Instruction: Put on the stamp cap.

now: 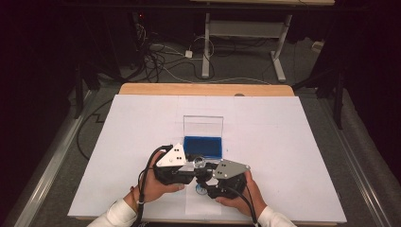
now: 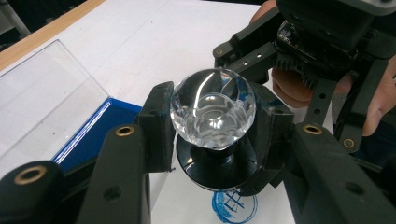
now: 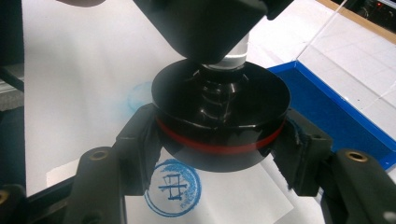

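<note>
Now my left gripper (image 2: pixel 212 140) is clenched on the stamp's crystal knob (image 2: pixel 212 107), while my right gripper (image 3: pixel 219 154) grasps its black base (image 3: pixel 219 121). It hangs above the paper (image 3: pixel 224 200), the blue print (image 3: pixel 173 186) at seven o'clock and the ink pad (image 3: pixel 327 107) at two o'clock.

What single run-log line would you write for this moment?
left gripper: shut on stamp knob | right gripper: shut on stamp base | blue print on paper | ink pad open
</note>
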Motion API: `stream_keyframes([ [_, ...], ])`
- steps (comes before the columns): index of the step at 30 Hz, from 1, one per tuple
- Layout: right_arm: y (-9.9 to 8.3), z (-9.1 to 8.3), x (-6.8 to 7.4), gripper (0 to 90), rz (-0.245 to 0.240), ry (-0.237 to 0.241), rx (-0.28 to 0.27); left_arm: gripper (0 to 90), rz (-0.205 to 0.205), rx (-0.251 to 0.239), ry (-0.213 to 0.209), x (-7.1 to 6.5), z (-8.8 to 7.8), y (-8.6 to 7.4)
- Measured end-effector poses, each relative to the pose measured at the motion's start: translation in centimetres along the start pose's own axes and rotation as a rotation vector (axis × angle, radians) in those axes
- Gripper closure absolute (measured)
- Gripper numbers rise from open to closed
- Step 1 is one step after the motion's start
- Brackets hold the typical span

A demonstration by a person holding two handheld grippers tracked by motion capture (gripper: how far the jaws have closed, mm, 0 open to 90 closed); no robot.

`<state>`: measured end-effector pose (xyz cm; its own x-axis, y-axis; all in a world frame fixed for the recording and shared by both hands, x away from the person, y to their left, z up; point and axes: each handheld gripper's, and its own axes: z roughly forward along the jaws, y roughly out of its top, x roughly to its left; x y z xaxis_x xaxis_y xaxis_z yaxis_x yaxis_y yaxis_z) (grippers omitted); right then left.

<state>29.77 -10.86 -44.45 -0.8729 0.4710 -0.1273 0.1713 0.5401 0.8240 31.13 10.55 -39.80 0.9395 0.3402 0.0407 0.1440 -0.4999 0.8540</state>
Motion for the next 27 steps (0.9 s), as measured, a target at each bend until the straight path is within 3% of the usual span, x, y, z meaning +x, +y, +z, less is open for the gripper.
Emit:
stream_keyframes([
  [21, -0.2, 0.2, 0.5, 35.0, -0.05, -0.001, 0.019, 54.5, -0.011, -0.037, 0.015, 0.5, -1.4, 0.2],
  [27, -0.3, -0.2, 0.3, 31.6, -0.061, -0.024, 0.017, 54.5, -0.011, -0.041, 0.028, 0.6, -2.0, 0.2],
])
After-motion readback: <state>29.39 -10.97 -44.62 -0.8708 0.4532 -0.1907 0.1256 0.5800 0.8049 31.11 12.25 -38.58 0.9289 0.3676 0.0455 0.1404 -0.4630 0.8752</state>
